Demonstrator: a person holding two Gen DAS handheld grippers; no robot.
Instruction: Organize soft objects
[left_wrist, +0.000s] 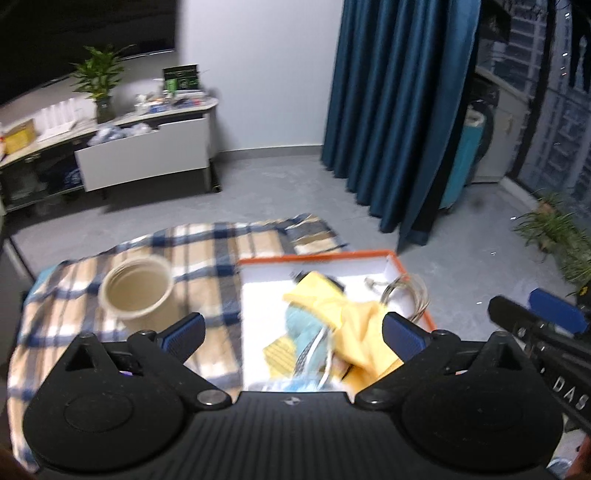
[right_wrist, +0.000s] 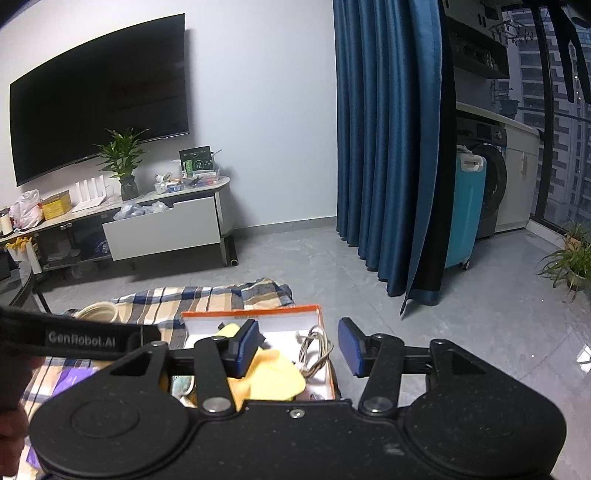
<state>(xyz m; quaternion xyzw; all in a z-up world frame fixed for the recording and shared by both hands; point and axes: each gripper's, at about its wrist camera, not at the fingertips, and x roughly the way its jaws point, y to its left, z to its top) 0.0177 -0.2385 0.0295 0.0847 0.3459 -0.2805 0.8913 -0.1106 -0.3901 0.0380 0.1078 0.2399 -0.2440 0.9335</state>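
A white box with an orange rim rests on a plaid blanket on the floor. Inside it lie a yellow cloth, a teal cloth, a small striped yellow cloth and a coil of cable. My left gripper hangs open and wide above the cloths, its pads touching nothing. A beige round container stands open on the blanket to the left. In the right wrist view my right gripper is open over the box's right side, above the yellow cloth and the cable.
A TV stand with an open white drawer stands at the far wall. A blue curtain, a turquoise suitcase and a washing machine are to the right, with potted plants by the window. Grey floor surrounds the blanket.
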